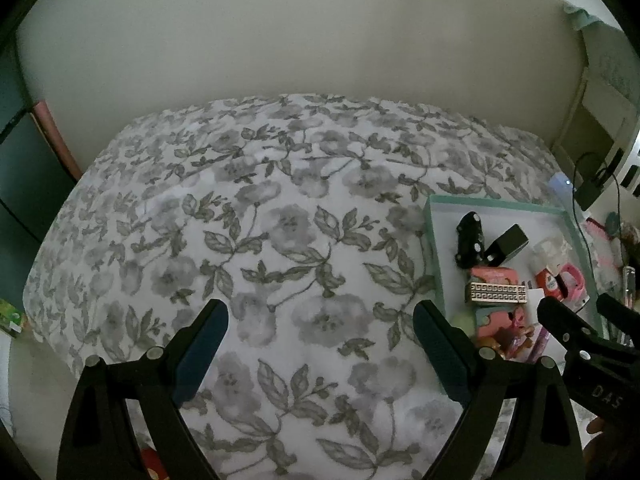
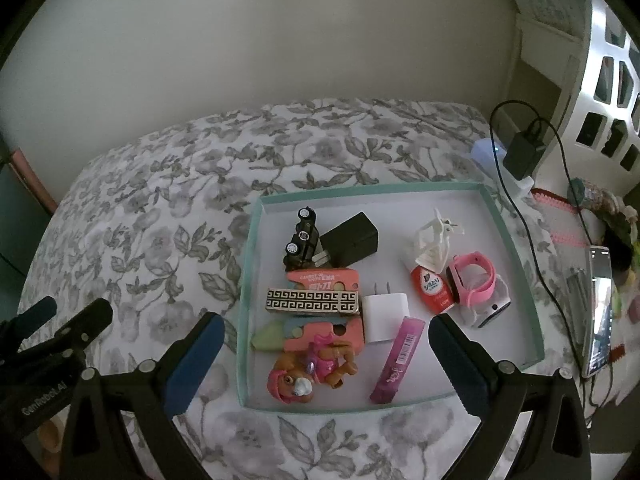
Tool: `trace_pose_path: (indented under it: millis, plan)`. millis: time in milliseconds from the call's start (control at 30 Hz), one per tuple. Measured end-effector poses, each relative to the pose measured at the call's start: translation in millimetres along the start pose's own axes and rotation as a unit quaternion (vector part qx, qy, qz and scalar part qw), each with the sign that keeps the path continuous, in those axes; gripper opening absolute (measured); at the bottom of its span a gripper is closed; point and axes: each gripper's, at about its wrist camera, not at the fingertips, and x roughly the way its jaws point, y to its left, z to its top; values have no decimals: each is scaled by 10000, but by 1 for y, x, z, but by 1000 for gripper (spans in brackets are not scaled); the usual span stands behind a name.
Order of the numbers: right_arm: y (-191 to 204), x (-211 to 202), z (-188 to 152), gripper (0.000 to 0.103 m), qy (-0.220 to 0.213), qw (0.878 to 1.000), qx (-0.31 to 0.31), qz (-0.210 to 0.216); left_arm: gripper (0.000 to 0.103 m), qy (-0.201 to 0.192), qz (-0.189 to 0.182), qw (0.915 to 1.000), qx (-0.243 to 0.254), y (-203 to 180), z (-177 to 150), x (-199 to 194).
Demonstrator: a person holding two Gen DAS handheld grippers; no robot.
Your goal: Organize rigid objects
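Note:
A shallow teal-rimmed tray (image 2: 360,190) lies on the floral bedspread (image 1: 260,220). It holds a black toy car (image 2: 302,236), a black charger block (image 2: 352,240), a gold and black patterned box (image 2: 312,301), a white plug (image 2: 384,312), a magenta tube (image 2: 398,360), a pup figure (image 2: 312,368), a red bottle (image 2: 430,286) and a pink watch (image 2: 474,280). My right gripper (image 2: 326,322) hangs open above the tray's near half, gripping nothing. My left gripper (image 1: 320,308) is open over bare bedspread, left of the tray (image 1: 496,200).
A phone (image 2: 600,308) lies right of the tray. A black power adapter (image 2: 522,152) with cables sits behind it, beside a white lattice panel (image 2: 612,92). A pale wall runs behind the bed. The bedspread drops off at the left edge.

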Motion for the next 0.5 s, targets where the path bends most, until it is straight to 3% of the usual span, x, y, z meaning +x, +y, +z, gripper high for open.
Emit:
trace_pose_path:
  millis: [500]
  plan:
    - [4, 4, -1, 103, 54, 9999, -87, -28, 94, 175, 224, 9995, -105, 8, 0, 9]
